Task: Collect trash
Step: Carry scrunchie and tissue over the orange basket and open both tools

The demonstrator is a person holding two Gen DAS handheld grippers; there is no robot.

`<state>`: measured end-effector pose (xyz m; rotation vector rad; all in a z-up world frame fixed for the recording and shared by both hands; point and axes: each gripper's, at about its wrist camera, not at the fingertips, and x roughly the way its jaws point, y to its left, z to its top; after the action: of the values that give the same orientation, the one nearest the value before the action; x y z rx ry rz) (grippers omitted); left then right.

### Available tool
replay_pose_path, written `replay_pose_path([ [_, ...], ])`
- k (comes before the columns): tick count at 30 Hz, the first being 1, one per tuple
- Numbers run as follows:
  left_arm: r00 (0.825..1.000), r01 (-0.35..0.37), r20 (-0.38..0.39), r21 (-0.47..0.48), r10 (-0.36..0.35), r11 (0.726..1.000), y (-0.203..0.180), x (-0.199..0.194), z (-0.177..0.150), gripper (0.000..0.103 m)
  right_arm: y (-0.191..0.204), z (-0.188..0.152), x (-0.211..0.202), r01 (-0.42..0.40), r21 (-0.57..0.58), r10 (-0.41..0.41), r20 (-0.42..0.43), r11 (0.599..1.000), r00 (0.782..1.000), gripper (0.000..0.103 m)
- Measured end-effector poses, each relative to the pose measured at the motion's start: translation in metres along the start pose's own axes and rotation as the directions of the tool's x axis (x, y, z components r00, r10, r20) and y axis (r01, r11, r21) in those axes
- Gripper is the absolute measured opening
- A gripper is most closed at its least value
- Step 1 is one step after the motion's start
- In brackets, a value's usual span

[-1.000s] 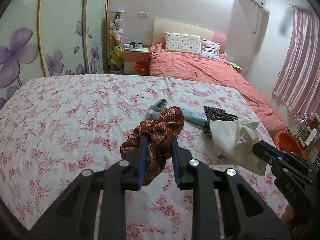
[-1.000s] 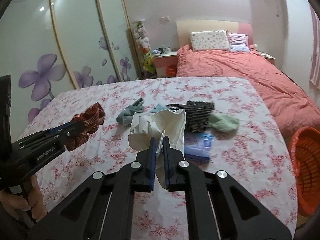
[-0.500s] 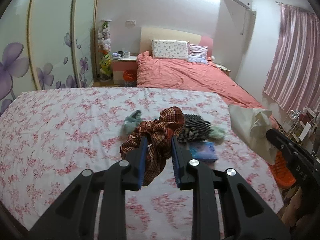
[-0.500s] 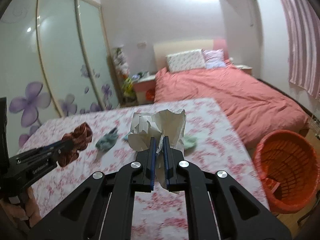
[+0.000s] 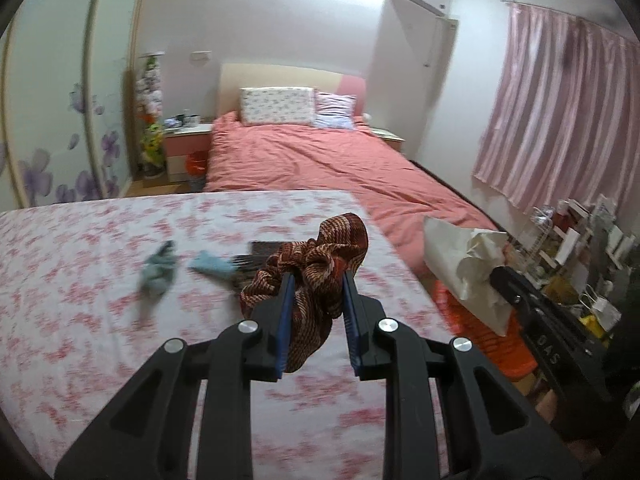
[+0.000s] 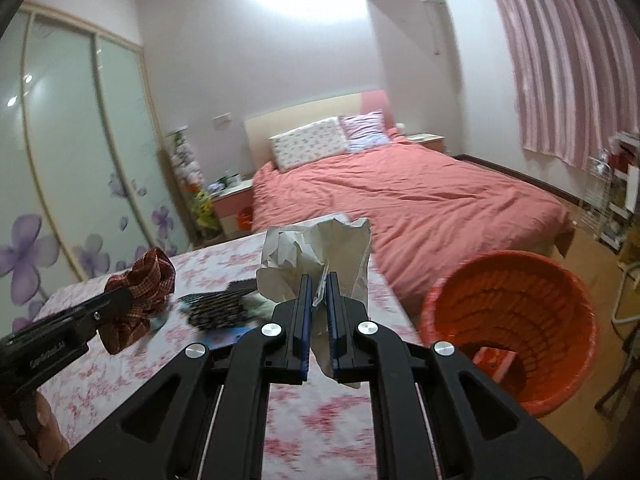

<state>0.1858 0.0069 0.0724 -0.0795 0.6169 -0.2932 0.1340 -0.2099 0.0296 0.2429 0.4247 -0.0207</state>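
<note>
My left gripper is shut on a brown-red striped cloth and holds it above the floral bedspread. The cloth also shows in the right wrist view. My right gripper is shut on crumpled beige paper, held up near the bed's right edge. The paper also shows in the left wrist view. An orange basket stands on the floor to the right with a red box inside.
On the floral bed lie a grey-blue sock, a light blue cloth, a black patterned piece and a blue packet. A pink bed is behind. A cluttered shelf rack and pink curtains are on the right.
Both grippers have swung to the right with their loads still held. The orange basket has come closer and larger in the right wrist view.
</note>
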Motion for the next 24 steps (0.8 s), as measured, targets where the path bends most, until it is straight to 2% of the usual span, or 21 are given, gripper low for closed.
replay_pose_path([
  [4, 0.998, 0.068, -0.014, 0.024, -0.068, 0.997, -0.032, 0.013, 0.0, 0.024, -0.031, 0.006, -0.01, 0.049, 0.061, -0.052, 0.039, 0.997, 0.998, 0.008],
  [10, 0.983, 0.179, -0.047, 0.048, -0.177, 0.983, -0.08, 0.033, -0.003, 0.024, -0.074, 0.01, -0.018, 0.132, 0.138, -0.145, 0.086, 0.982, 0.986, 0.008],
  [18, 0.941, 0.332, -0.096, 0.085, -0.324, 0.939, -0.155, 0.07, -0.006, 0.024, -0.123, 0.011, -0.013, 0.203, 0.212, -0.227, 0.098, 0.956, 0.969, 0.008],
  [24, 0.912, 0.4, -0.146, 0.108, -0.383, 0.91, -0.201, 0.109, -0.011, 0.024, -0.161, 0.01, -0.004, 0.21, 0.28, -0.243, 0.086, 0.937, 0.966, 0.008],
])
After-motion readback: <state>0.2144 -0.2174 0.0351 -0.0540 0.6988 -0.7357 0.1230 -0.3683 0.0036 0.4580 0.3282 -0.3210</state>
